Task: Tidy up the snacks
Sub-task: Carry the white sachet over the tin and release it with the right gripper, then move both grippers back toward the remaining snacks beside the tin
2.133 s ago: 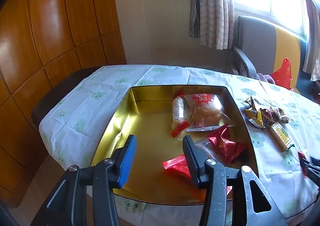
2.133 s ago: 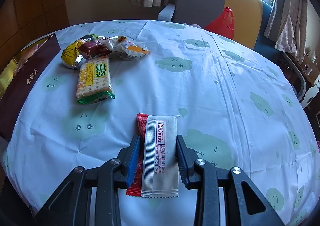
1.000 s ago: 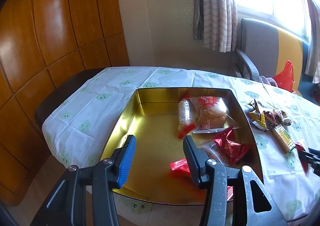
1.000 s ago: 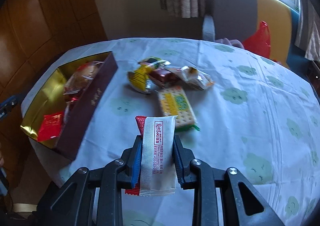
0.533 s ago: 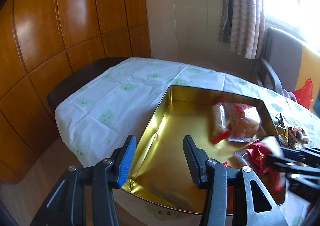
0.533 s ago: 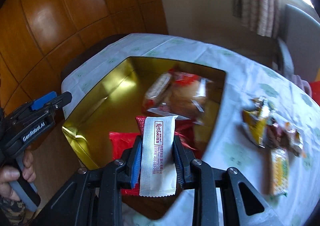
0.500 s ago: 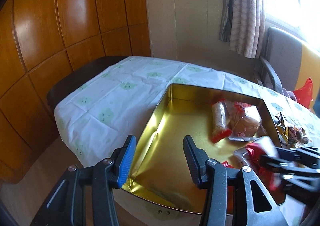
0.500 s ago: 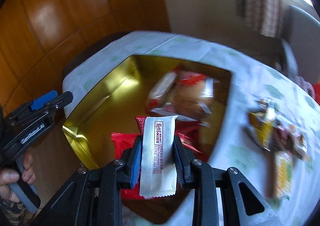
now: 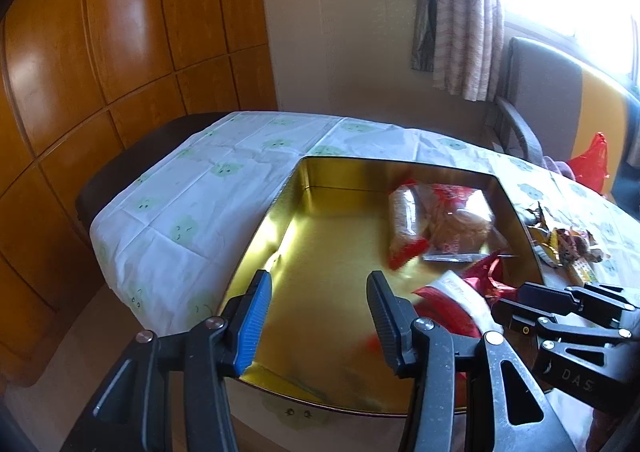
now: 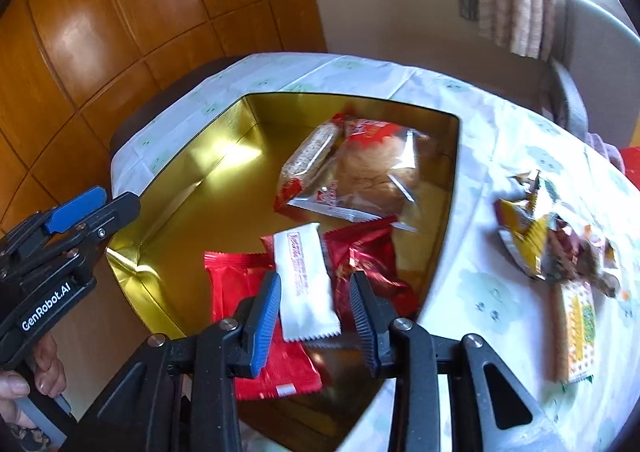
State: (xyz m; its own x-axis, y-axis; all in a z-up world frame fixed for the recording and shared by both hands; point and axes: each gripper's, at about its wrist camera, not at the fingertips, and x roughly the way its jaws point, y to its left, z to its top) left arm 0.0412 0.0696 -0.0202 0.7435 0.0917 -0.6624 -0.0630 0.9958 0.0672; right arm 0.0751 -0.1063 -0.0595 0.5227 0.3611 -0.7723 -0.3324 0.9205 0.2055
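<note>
A gold tin box (image 10: pixel 192 156) sits on the table and holds several snacks. My right gripper (image 10: pixel 314 292) is open above the box's near end. The white snack packet (image 10: pixel 304 276) sits free between its jaws, blurred, over a flat red packet (image 10: pixel 236 284) and a crinkled red packet (image 10: pixel 368 256) in the box. A clear-wrapped bun (image 10: pixel 376 168) and a rice bar (image 10: pixel 308 156) lie at the far end. My left gripper (image 9: pixel 316 304) is open and empty over the box's near edge (image 9: pixel 280 384). The white packet also shows in the left wrist view (image 9: pixel 460 292).
Loose snacks lie on the tablecloth right of the box: a yellow wrapper pile (image 10: pixel 536 228) and a cracker pack (image 10: pixel 576 328). A chair (image 9: pixel 548 92) and a red bag (image 9: pixel 592 164) stand beyond the table. Wood panelling (image 9: pixel 100 52) is on the left.
My right gripper carried the white packet from the tablecloth over the box, then opened and let it go. The left gripper stayed open near the box's front edge.
</note>
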